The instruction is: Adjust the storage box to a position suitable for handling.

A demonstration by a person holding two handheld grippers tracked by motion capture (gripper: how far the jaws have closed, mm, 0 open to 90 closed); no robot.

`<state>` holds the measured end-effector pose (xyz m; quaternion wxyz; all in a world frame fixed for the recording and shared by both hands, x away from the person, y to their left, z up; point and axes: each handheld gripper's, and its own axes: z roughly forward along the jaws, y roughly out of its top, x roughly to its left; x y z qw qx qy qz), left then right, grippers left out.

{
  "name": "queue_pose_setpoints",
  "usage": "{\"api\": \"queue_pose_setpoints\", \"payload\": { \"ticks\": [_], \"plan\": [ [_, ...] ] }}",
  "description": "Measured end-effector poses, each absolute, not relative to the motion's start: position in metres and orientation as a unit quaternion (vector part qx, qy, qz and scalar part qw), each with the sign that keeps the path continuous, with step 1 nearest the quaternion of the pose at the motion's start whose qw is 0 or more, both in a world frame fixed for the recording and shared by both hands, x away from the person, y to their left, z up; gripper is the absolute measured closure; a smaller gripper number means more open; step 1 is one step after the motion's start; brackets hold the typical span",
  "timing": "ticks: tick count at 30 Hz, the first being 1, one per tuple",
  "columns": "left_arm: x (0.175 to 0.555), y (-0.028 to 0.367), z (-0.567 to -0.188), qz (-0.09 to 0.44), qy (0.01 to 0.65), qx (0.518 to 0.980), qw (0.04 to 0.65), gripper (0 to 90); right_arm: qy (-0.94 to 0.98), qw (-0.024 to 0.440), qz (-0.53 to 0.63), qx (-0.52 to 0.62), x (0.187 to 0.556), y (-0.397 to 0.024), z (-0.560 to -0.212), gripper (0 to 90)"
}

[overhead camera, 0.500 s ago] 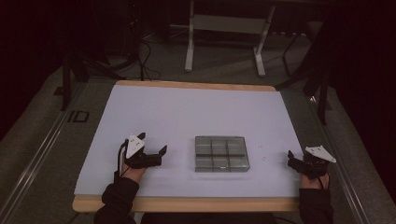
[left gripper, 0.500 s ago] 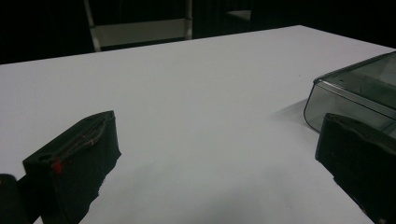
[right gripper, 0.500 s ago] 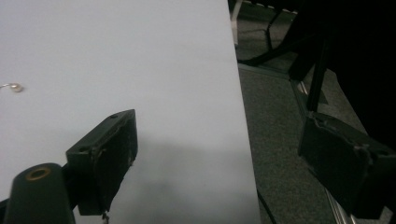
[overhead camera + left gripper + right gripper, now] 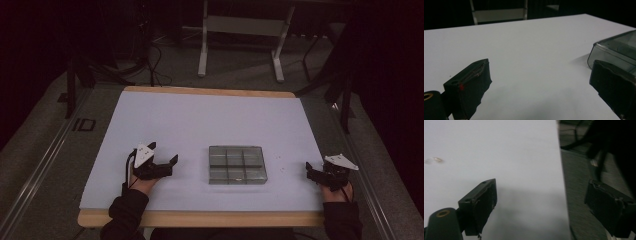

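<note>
A clear plastic box (image 4: 237, 165) divided into several compartments lies on the white table top (image 4: 200, 125), right of the middle and near the front edge. My left gripper (image 4: 162, 153) rests low over the table to the box's left, open, with nothing between its jaws. From the left gripper view the gripper (image 4: 541, 82) stands wide over bare white surface, and the box corner (image 4: 616, 47) lies just past the right jaw. My right gripper (image 4: 320, 168) hovers at the table's right edge, open and empty. In the right gripper view it (image 4: 544, 205) straddles that edge.
The table's wooden rim (image 4: 200, 218) runs along the front. A few tiny shiny specks (image 4: 434, 159) lie on the white surface right of the box. Grey carpet with a floor rail (image 4: 45, 165) flanks the table; a metal stand's legs (image 4: 202, 55) and cables sit behind it.
</note>
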<state>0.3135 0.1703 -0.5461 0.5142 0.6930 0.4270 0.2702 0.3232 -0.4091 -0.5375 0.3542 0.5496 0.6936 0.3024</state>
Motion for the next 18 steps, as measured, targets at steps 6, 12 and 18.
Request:
{"api": "queue_pose_setpoints", "payload": {
  "ticks": [6, 12, 18],
  "plan": [
    [0.314, 0.168, -0.543, 0.246, 0.413, 0.706, 0.52, 4.1, 0.718, 0.33, 0.322, 0.522, 0.325, -0.404, -0.531, 14.3],
    [0.31, 0.162, -0.534, 0.218, 0.379, 0.726, 0.531, 5.0, 0.736, 0.31, 0.364, 0.48, 0.322, -0.388, -0.52, 14.9],
    [0.31, 0.148, -0.529, 0.196, 0.342, 0.748, 0.534, 5.0, 0.748, 0.293, 0.39, 0.449, 0.32, -0.377, -0.516, 19.3]
  ]
}}
